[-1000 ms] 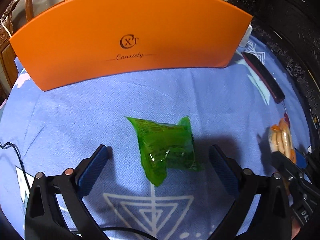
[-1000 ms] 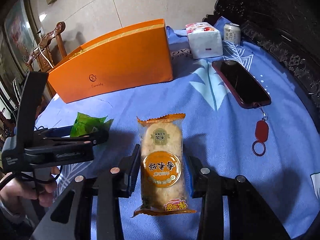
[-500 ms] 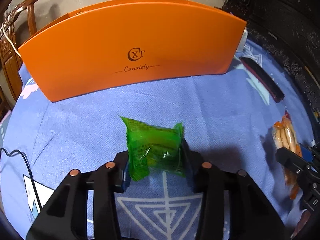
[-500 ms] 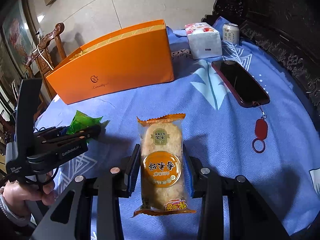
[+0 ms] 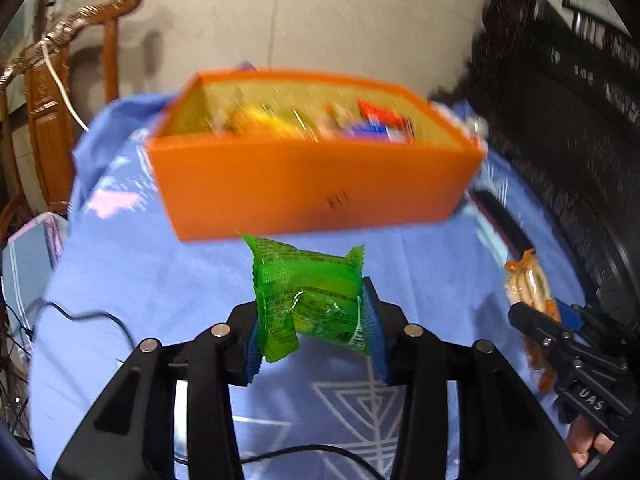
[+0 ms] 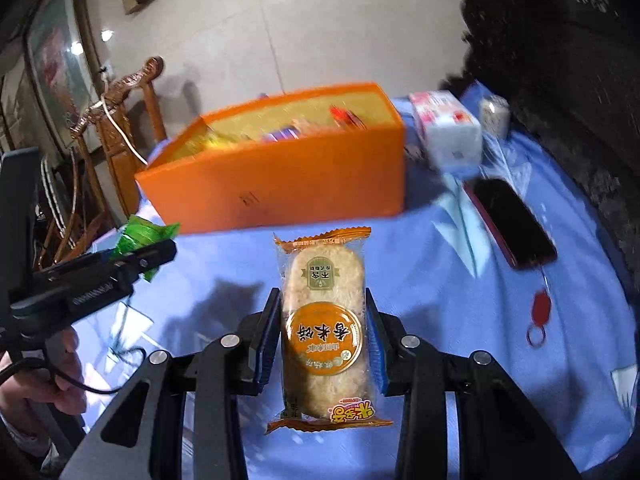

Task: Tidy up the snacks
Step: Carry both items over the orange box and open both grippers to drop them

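Note:
My left gripper (image 5: 312, 332) is shut on a green snack packet (image 5: 308, 300) and holds it above the blue tablecloth, in front of the open orange box (image 5: 312, 184). The box holds several snack packets (image 5: 304, 120). My right gripper (image 6: 322, 332) is shut on an orange rice cracker packet (image 6: 324, 328), also lifted and facing the orange box (image 6: 280, 184). The left gripper with its green packet (image 6: 140, 236) shows at the left of the right wrist view. The right gripper with its cracker packet (image 5: 528, 284) shows at the right of the left wrist view.
A white tissue pack (image 6: 448, 128) and a can (image 6: 494, 114) stand right of the box. A dark phone (image 6: 512, 224) with a red key tag (image 6: 540, 308) lies on the cloth at right. A wooden chair (image 6: 120, 120) stands behind the table's left side. A black cable (image 5: 88, 316) trails at left.
Both grippers have risen with their packets, so the inside of the orange box now shows. The left gripper, open a second ago, closed on the green packet and lifted it.

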Available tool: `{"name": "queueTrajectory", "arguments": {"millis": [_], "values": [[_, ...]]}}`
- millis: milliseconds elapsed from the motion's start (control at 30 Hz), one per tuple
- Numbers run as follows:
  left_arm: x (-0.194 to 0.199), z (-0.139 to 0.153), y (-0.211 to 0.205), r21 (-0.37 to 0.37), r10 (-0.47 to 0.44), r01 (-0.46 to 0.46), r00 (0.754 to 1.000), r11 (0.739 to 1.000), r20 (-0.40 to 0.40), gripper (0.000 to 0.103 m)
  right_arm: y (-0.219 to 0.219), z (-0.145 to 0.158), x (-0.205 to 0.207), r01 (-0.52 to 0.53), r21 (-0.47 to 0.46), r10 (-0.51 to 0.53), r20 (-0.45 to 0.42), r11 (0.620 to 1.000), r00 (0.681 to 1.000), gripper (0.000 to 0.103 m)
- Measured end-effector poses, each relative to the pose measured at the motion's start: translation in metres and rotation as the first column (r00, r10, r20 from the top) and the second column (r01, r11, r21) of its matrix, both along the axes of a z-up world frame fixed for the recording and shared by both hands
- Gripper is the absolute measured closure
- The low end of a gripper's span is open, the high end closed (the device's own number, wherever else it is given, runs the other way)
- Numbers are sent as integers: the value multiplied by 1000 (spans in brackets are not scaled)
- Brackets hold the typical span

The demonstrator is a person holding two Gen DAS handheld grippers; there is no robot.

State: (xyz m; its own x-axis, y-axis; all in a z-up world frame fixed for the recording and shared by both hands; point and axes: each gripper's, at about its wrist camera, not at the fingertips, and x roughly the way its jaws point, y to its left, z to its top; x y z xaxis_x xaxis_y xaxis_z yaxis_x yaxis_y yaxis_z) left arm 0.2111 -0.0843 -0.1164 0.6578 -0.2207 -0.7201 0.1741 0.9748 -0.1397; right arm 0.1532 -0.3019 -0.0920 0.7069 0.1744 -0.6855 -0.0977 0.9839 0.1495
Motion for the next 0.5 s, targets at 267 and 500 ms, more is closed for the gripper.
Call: {"name": "queueTrajectory", "arguments": {"millis": [267,500], "values": [[41,84,42,-61,52,-43,987,997,152,62,29,79,45,-32,17,28,187,999,982,65],[105,132,46,-59,50,-37,971,998,232,62,35,125,109,-18,29,10,272,999,962,65]]}}
